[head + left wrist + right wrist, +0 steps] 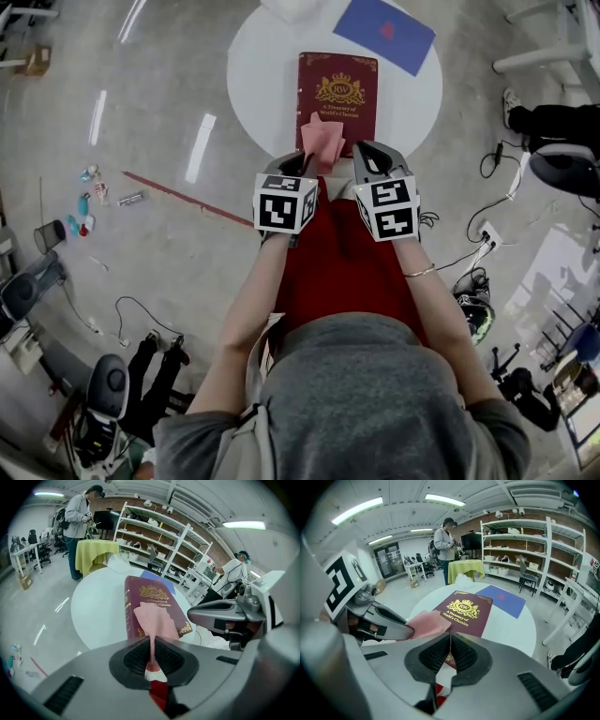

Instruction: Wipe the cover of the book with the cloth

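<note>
A maroon book [337, 89] with gold print lies closed on the round white table [262, 66]. A pink cloth [322, 141] droops onto the book's near edge, and my left gripper [302, 167] is shut on its near end. In the left gripper view the cloth [153, 620] fans out from the closed jaws over the book [150, 599]. My right gripper [368, 150] hovers just right of the cloth at the book's near corner, shut with nothing between its jaws. The right gripper view shows the book [465, 611] ahead and the cloth [426, 622] at the left.
A blue sheet [384, 28] lies at the table's far right, and a white object [291, 7] sits at its far edge. Cables and a power strip [487, 234] lie on the floor at the right. A person [79, 522] stands by a yellow-covered table [96, 552] beyond.
</note>
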A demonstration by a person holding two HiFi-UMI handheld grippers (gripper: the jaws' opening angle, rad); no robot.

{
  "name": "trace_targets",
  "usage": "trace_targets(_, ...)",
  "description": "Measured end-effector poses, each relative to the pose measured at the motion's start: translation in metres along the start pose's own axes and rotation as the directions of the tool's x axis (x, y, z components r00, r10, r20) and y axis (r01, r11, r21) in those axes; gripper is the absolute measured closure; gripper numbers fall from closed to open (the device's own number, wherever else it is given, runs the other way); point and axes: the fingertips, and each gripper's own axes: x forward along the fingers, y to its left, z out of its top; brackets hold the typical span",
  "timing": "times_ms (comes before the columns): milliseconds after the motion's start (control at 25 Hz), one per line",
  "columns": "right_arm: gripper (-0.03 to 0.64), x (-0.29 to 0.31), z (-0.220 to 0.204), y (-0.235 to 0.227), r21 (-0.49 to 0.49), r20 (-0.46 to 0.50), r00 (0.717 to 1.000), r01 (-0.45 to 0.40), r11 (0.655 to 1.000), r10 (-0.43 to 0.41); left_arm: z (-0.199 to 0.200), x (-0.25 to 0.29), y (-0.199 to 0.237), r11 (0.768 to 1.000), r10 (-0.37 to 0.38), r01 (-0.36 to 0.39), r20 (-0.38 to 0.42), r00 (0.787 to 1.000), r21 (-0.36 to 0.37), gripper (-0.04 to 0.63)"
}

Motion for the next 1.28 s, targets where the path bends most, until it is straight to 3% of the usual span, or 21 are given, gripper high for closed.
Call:
trace_targets(640,0.588,0.025,0.023,0.039,-0.073,-0.013,0.999,-0.045,0.996,0.044,-0.002,-0.041,0.079,0.987,0.131,-0.127,0.029,0.991,-0.097,0.561)
trace_targets(1280,0.588,0.023,0.049,-0.006,0.002,0.031,0.997,0.067,0.998,-0.067,0.115,-0.029,0.099,0.983,0.168,-0.179,0.169,0.971,0.048,0.562)
